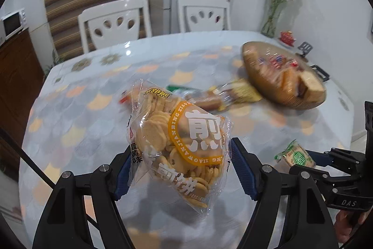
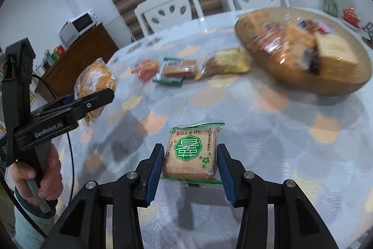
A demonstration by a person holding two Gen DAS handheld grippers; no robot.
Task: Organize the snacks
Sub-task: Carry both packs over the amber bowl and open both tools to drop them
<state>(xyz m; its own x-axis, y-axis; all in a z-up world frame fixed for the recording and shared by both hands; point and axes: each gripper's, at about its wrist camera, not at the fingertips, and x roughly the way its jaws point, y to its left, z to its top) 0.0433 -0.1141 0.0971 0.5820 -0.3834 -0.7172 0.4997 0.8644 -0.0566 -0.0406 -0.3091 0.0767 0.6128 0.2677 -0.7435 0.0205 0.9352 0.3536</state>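
Holding a clear bag of small round crackers (image 1: 184, 144) above the table (image 1: 93, 90), the left gripper (image 1: 180, 169) has its blue pads pressed into the bag's two sides; the bag's long axis runs away from the claw and leans toward the far left. Further right, the right gripper (image 2: 190, 167) is clamped on a square green-printed biscuit pack (image 2: 191, 153), squeezed across its width and lying flat between the pads, also off the tablecloth.

On the table beyond both claws, a loose row runs left to right: a small red-orange packet (image 2: 145, 68), a green-edged wafer pack (image 2: 176, 70), and a yellow cake slice in wrap (image 2: 223, 63). The cake touches or nearly touches the woven bowl (image 2: 345, 83), which sits far right and already holds several wrapped snacks.

The bowl lies ahead and to the right of both grippers, so the right one, with the smaller pack, seems nearer to it. If the bowl is the goal, the biscuit pack could probably go in first, the cracker bag crossing over the loose row after it.
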